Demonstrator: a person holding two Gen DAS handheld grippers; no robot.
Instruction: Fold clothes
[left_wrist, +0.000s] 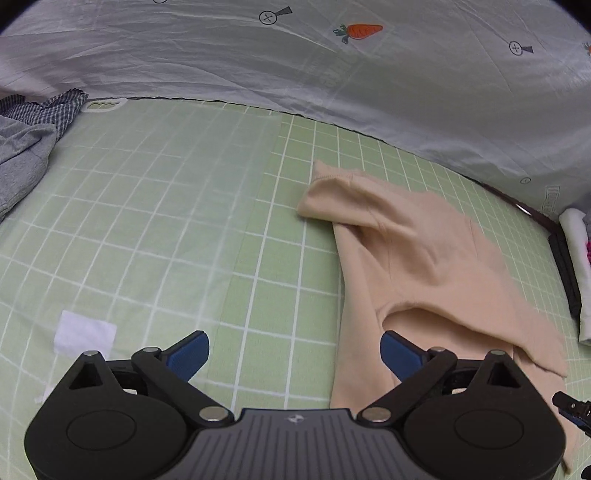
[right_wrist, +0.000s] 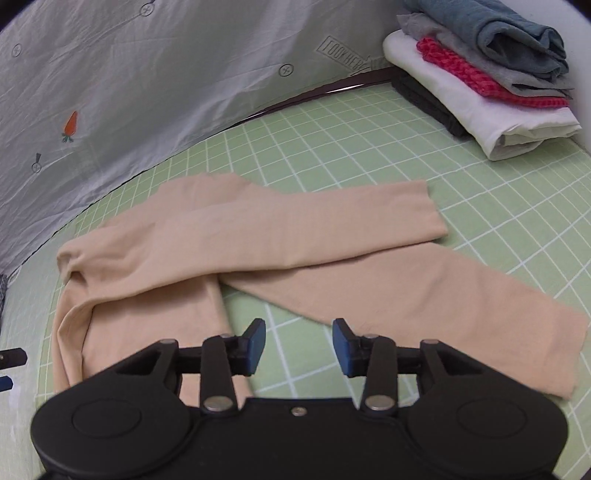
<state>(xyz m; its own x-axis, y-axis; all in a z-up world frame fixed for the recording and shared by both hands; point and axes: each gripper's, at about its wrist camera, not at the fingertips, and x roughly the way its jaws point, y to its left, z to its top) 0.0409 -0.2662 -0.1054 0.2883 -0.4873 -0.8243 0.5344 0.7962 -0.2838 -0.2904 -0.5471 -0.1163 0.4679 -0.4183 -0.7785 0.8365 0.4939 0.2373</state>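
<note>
Nearest: left gripper (left_wrist: 294, 353), jaws wide, empty, above the green grid sheet (left_wrist: 155, 221); right gripper (right_wrist: 299, 345), jaws moderately apart, empty. Item: beige leggings (right_wrist: 236, 243), flat mid-sheet, unfolded, long axis crosswise to both grippers. Waist end lies just ahead-right of the left gripper, partly under its right finger; two legs run out toward the sheet's right edge, the nearer leg just ahead-right of the right gripper, which judges closer to the cuffs. Farther: folded stack (right_wrist: 491, 85) at far right corner; grey garments (left_wrist: 26, 155) far left; printed cover (left_wrist: 295, 66) along the back edge.
</note>
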